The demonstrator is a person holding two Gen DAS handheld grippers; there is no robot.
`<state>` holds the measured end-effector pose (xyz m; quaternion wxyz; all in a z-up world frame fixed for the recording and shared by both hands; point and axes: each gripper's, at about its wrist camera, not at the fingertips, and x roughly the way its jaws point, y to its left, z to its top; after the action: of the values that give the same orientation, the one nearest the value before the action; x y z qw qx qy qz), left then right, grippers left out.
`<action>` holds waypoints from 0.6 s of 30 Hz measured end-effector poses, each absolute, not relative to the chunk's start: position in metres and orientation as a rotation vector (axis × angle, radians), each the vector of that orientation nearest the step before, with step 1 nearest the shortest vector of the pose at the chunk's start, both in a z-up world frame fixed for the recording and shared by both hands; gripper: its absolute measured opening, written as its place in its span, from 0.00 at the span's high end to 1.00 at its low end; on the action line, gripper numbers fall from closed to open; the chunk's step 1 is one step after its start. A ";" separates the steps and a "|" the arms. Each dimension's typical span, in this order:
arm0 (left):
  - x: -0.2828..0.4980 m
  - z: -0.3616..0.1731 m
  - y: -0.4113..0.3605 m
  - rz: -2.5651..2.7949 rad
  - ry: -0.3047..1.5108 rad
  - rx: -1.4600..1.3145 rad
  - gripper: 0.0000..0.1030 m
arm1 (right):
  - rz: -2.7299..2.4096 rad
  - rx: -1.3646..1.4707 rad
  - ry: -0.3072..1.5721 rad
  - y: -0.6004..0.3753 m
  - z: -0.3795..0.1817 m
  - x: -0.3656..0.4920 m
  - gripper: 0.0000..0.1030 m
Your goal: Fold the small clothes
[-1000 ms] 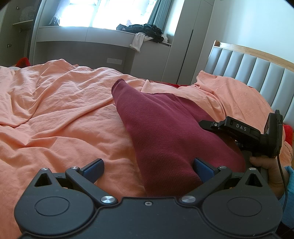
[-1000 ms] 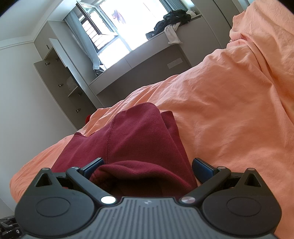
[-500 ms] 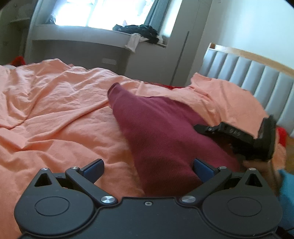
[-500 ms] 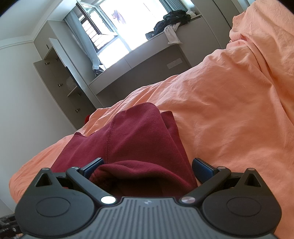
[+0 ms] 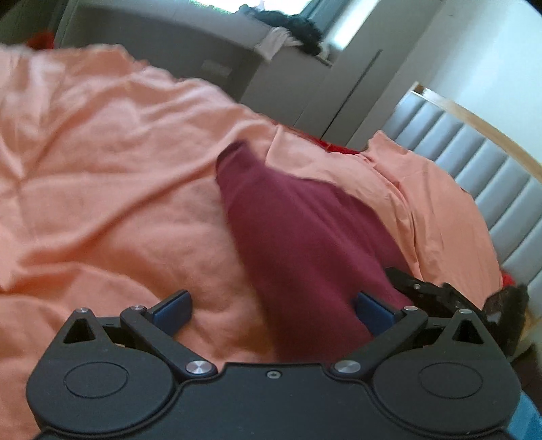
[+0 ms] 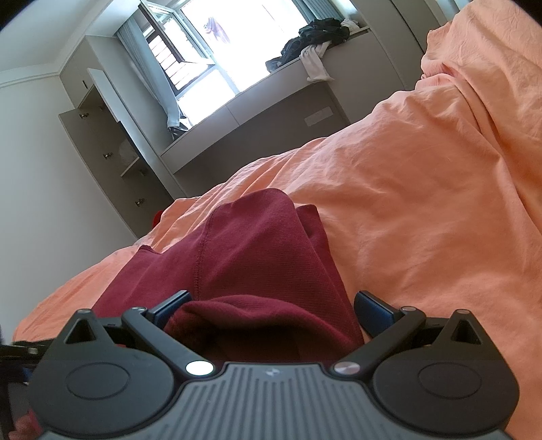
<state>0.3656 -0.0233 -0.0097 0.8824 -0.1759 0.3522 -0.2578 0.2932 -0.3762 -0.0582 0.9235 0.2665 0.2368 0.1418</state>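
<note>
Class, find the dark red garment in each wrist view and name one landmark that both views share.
Left wrist view: the dark red garment runs from centre down to the lower middle, on the orange bedding.
Right wrist view: the garment fills the lower centre, bunched between the open tool's fingers.
Shared landmark: the pile of dark clothes on the window ledge.

No readable text, label, brand or number anywhere in either view. Only a small embossed mark, too faint to make out, on the ribbed grey body of the right gripper (image 6: 273, 306). Left view blurred throughout.
</note>
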 end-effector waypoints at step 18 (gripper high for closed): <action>0.359 -0.019 -0.026 -0.526 0.669 -0.354 0.00 | 0.273 0.538 0.460 -0.372 -0.063 0.291 0.00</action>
<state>0.3592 -0.0256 -0.0193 0.8956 -0.1706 0.3230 -0.2540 0.2908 -0.3719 -0.0627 0.9289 0.2625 0.2246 0.1334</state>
